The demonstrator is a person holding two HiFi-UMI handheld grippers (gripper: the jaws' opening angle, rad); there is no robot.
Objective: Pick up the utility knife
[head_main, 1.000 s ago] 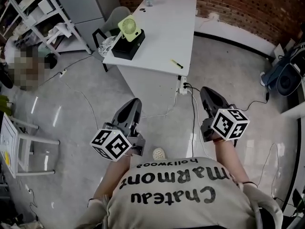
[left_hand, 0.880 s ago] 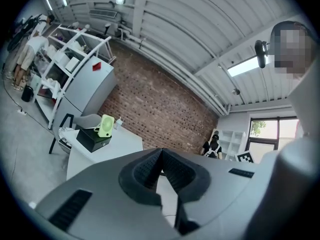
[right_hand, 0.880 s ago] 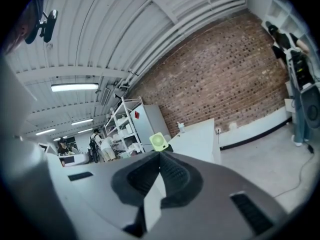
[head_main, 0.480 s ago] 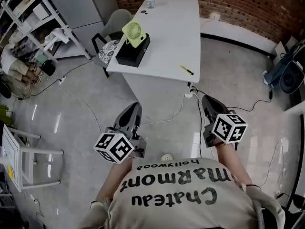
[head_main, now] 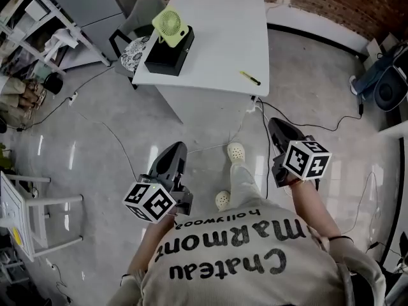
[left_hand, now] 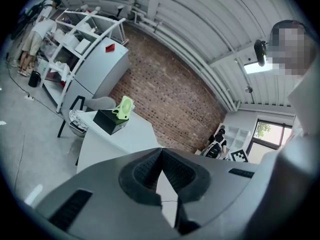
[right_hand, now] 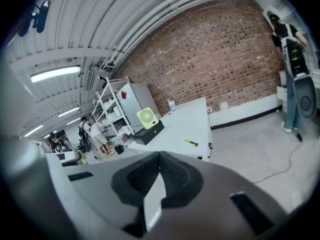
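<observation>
The utility knife [head_main: 250,78], small and yellow with a dark tip, lies near the front right edge of the white table [head_main: 217,50]. In the right gripper view the knife [right_hand: 190,142] shows far ahead on the table [right_hand: 186,121]. Both grippers hang over the floor, well short of the table. My left gripper [head_main: 177,146] and right gripper [head_main: 274,122] point towards it. The left gripper [left_hand: 161,151] has its jaws closed with nothing between them. So does the right gripper [right_hand: 160,156]. The left gripper view does not show the knife.
A green fan [head_main: 169,25] stands on a black box [head_main: 167,51] at the table's left side. A chair [head_main: 136,19] and shelves [head_main: 38,24] stand left of it. Cables [head_main: 261,116] run over the floor by the table. A white shoe [head_main: 236,150] steps between the grippers.
The person has walked closer to the table, and a leg with a white shoe has stepped forward. Both grippers have sunk lower and stayed shut.
</observation>
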